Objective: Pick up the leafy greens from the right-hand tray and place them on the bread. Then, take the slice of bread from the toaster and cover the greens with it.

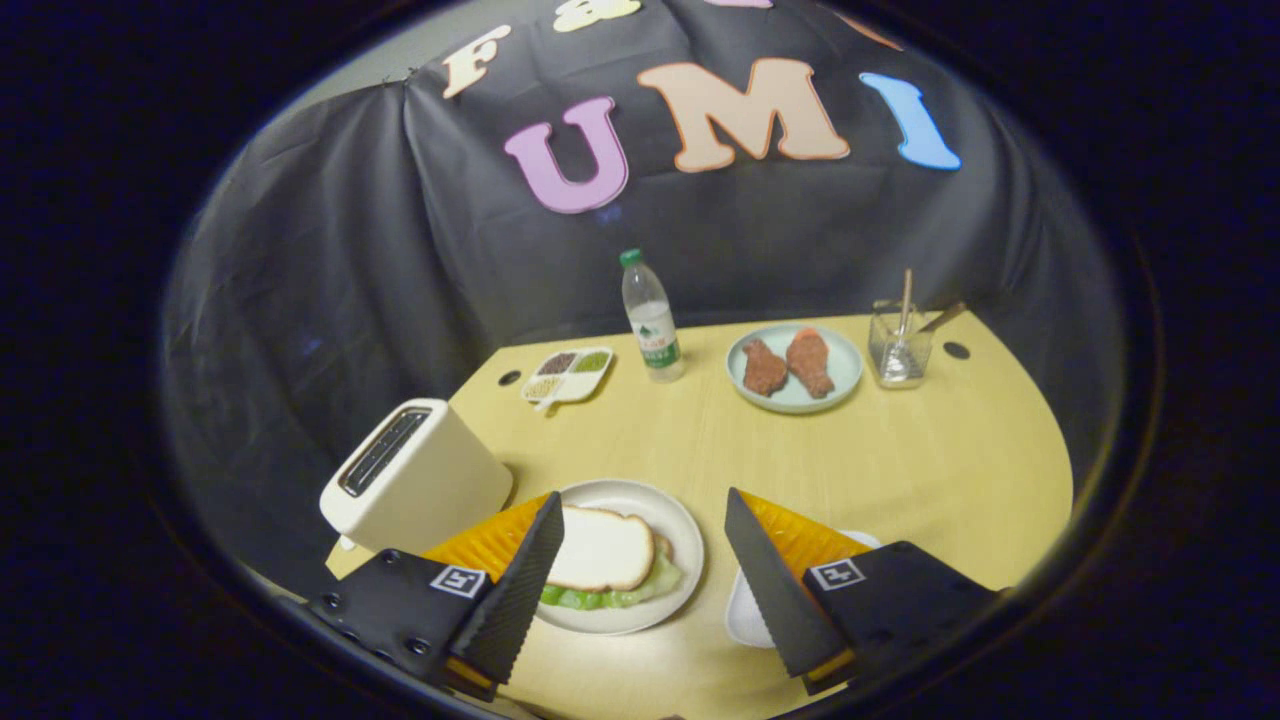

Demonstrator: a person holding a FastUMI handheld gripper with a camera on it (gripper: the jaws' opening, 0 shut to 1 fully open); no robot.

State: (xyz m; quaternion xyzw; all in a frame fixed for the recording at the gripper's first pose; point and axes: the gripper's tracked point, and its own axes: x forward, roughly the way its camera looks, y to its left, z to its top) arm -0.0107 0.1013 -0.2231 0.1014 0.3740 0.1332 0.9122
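Two fingers of my gripper (640, 545) stood spread wide apart, holding nothing, with a white plate (680, 540) lying on the yellow table (900, 460) partly between them.

Using that plate as my landmark in the gripper view: on it sat a slice of bread (602, 547), covering the leafy greens (625, 592), whose green edge poked out along the side of the slice nearest me. I could make out a second slice edge under the greens, though only barely. One finger overlapped the plate's left rim. Just left of the plate stood a cream toaster (415, 478), its slot facing up. Just right of the plate, largely hidden behind the other finger, lay a white tray (745, 610).

Well beyond the plate, toward the black cloth wall, I saw a small divided dish (567, 375) with dark and green fillings, a water bottle (651, 318), a pale blue plate (795, 368) carrying two brown pieces of meat, and a clear glass holder (900, 350) with sticks in it.
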